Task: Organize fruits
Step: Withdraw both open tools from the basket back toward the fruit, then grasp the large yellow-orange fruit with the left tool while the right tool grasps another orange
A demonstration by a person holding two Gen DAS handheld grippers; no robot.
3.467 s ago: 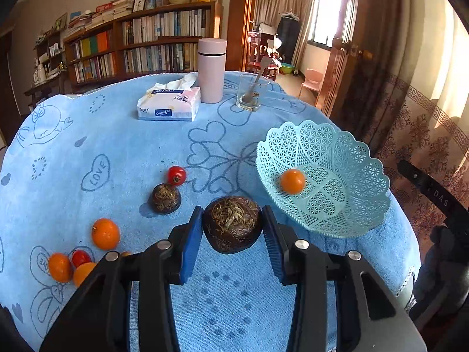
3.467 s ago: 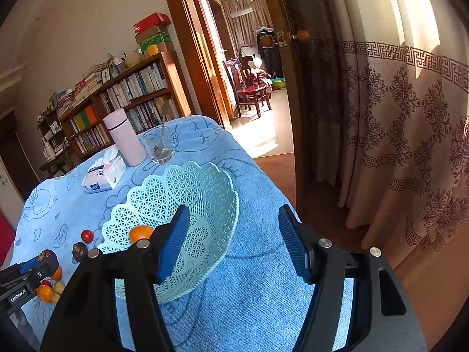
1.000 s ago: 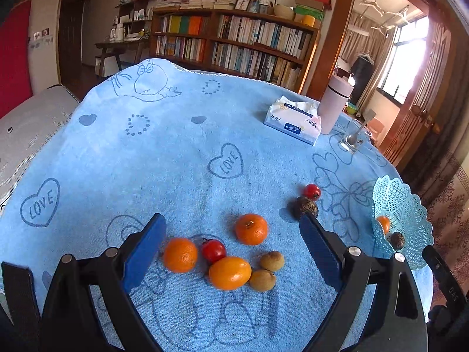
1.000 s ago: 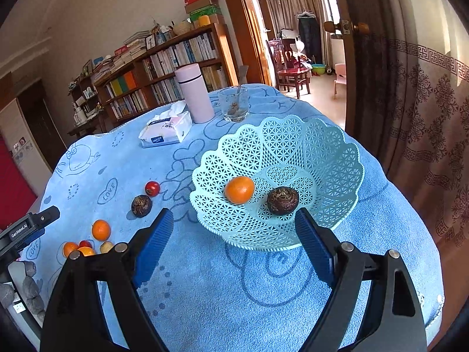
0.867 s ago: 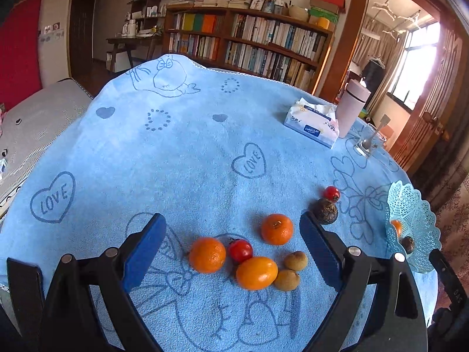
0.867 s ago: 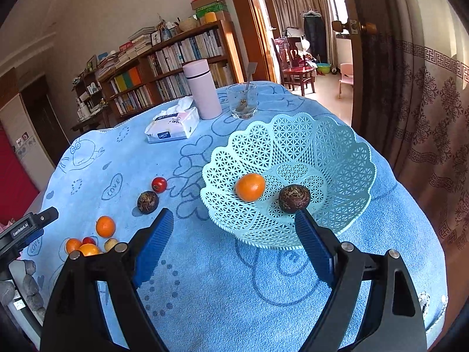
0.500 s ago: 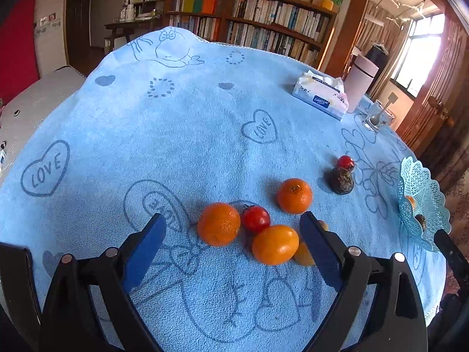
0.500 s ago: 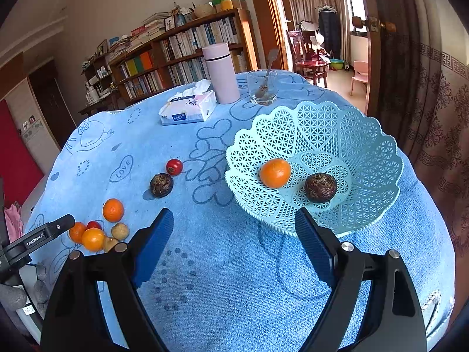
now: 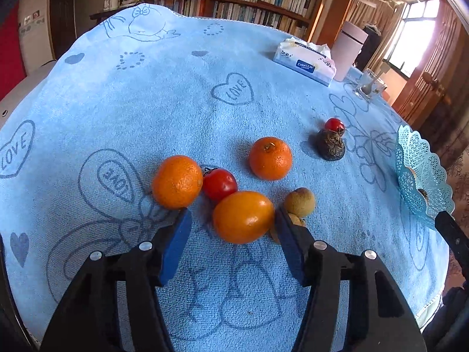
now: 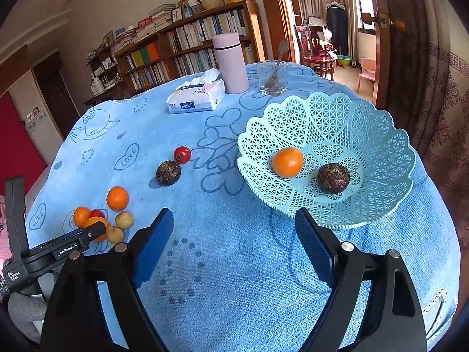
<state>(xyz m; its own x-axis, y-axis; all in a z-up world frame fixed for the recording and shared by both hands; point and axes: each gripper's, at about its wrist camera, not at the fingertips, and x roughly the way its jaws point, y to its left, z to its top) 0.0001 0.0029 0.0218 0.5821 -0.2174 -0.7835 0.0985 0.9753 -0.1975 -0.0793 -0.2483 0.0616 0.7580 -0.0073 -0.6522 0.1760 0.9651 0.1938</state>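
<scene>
My left gripper (image 9: 233,220) is open, its blue pads either side of an oval orange (image 9: 242,217) on the blue cloth, not touching it. Around it lie two round oranges (image 9: 177,181) (image 9: 270,158), a red tomato (image 9: 219,184) and two small tan fruits (image 9: 299,201). Farther off sit a dark brown fruit (image 9: 330,144) and a second tomato (image 9: 334,124). The light blue lattice basket (image 10: 378,146) holds an orange (image 10: 286,162) and a dark brown fruit (image 10: 333,178). My right gripper (image 10: 234,228) is open and empty, above the cloth left of the basket.
At the far side of the round table stand a tissue pack (image 10: 195,96), a pink flask (image 10: 230,63) and a glass with a spoon (image 10: 272,77). A bookshelf (image 10: 187,47) lines the wall behind. A curtain and doorway are to the right.
My left gripper has come down and forward onto the fruit cluster and now straddles the oval orange. My right gripper has drifted back a little; the basket's contents have not moved.
</scene>
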